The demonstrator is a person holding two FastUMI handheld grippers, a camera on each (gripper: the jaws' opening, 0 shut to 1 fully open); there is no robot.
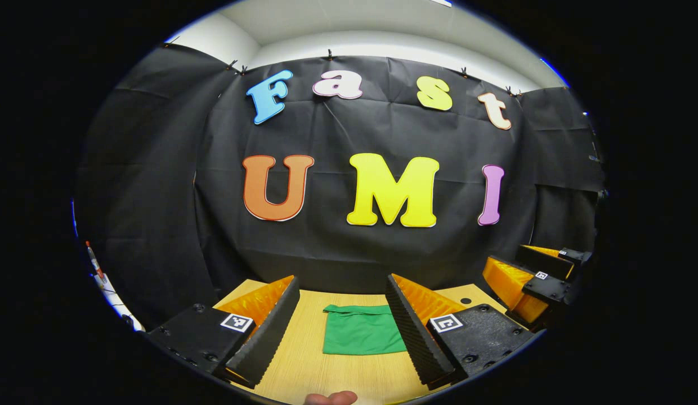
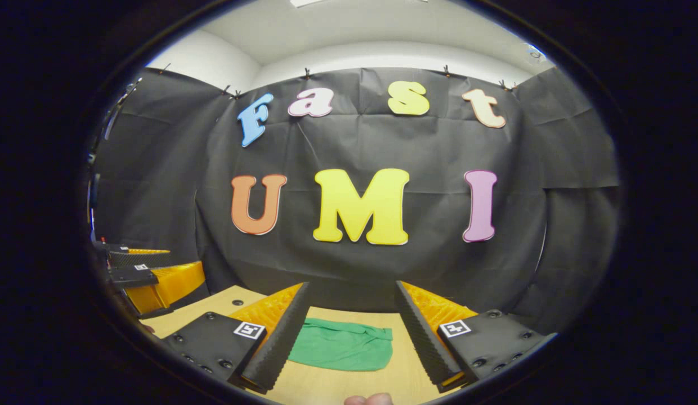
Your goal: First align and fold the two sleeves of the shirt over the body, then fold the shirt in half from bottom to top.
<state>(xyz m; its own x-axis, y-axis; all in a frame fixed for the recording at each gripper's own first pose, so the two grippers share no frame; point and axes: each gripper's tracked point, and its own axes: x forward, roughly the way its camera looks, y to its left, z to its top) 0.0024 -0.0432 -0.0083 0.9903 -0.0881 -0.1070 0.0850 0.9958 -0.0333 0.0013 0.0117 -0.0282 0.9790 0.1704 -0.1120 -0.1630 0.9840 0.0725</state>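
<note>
A fingertip (image 1: 330, 398) of the person shows at the very bottom edge of the left gripper view, nearer the camera than anything else, and a similar fingertip (image 2: 368, 400) shows at the bottom of the right gripper view. Just beyond it, the left gripper (image 1: 340, 326) is held above the wooden table (image 1: 304, 365) with its two fingers spread wide and nothing between them. Seen through that gap, the green shirt (image 1: 361, 329) lies flat on the table as a compact, roughly rectangular folded bundle, with no finger touching it. The right gripper (image 2: 352, 332) is likewise spread wide and empty, raised above the table (image 2: 349, 382), and the shirt (image 2: 343, 346) lies beyond its fingers, slightly toward the left finger, its upper edge a little rumpled. In the left gripper view the right gripper (image 1: 537, 284) appears farther off at the right edge, well apart from the shirt. In the right gripper view the left gripper (image 2: 146, 275) appears at the left edge, also apart from the shirt. The booth's black cloth wall (image 1: 354, 247) stands behind the table.
</note>
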